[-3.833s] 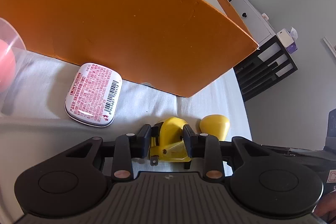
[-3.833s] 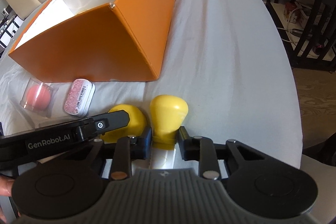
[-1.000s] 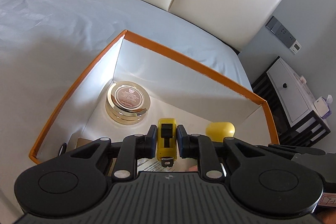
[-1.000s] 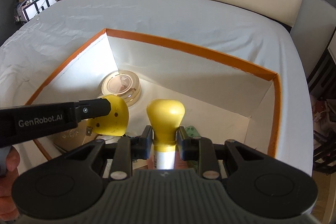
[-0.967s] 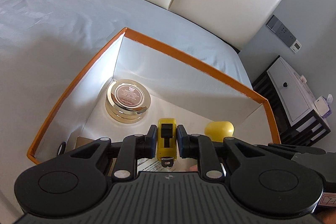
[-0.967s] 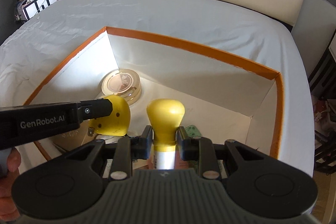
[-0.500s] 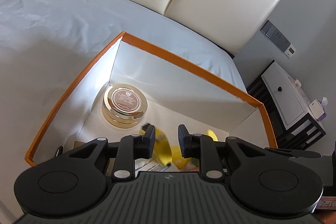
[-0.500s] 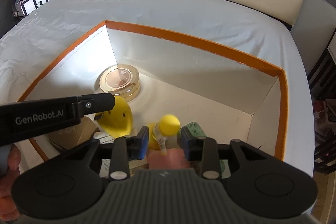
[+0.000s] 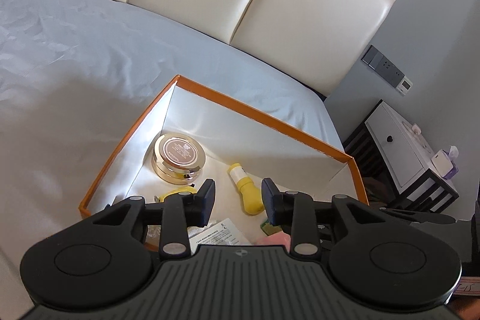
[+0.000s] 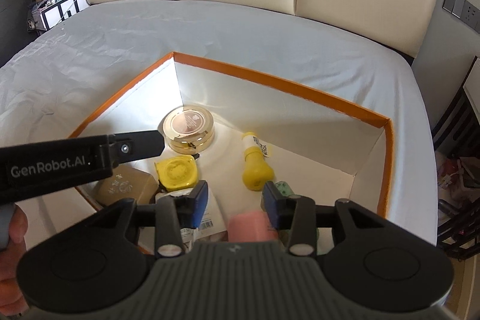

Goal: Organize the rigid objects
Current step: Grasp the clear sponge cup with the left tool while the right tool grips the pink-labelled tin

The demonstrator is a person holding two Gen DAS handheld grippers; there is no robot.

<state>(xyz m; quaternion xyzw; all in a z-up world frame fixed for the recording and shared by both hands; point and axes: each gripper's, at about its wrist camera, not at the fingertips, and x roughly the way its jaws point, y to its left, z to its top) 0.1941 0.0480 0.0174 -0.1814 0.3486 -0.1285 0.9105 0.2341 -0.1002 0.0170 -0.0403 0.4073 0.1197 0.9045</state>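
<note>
An orange box (image 9: 264, 117) (image 10: 279, 83) with white inside walls stands on the bed. A yellow bottle (image 9: 246, 188) (image 10: 256, 162) lies on its side on the box floor. A yellow tape measure (image 10: 177, 171) lies flat beside it; only its edge (image 9: 172, 193) shows in the left wrist view. My left gripper (image 9: 238, 201) is open and empty above the box; its side also shows in the right wrist view (image 10: 132, 147). My right gripper (image 10: 235, 200) is open and empty above the box.
A gold round tin (image 9: 178, 156) (image 10: 189, 129) sits in the box's far corner. A tan box (image 10: 126, 186), a pink object (image 10: 249, 227), a green item (image 10: 283, 188) and a paper leaflet (image 9: 216, 233) lie near the front. A bedside cabinet (image 9: 402, 161) stands at the right.
Both grippers have opened and let go: the tape measure and the yellow bottle have dropped and now lie on the box floor. Both grippers have risen a little.
</note>
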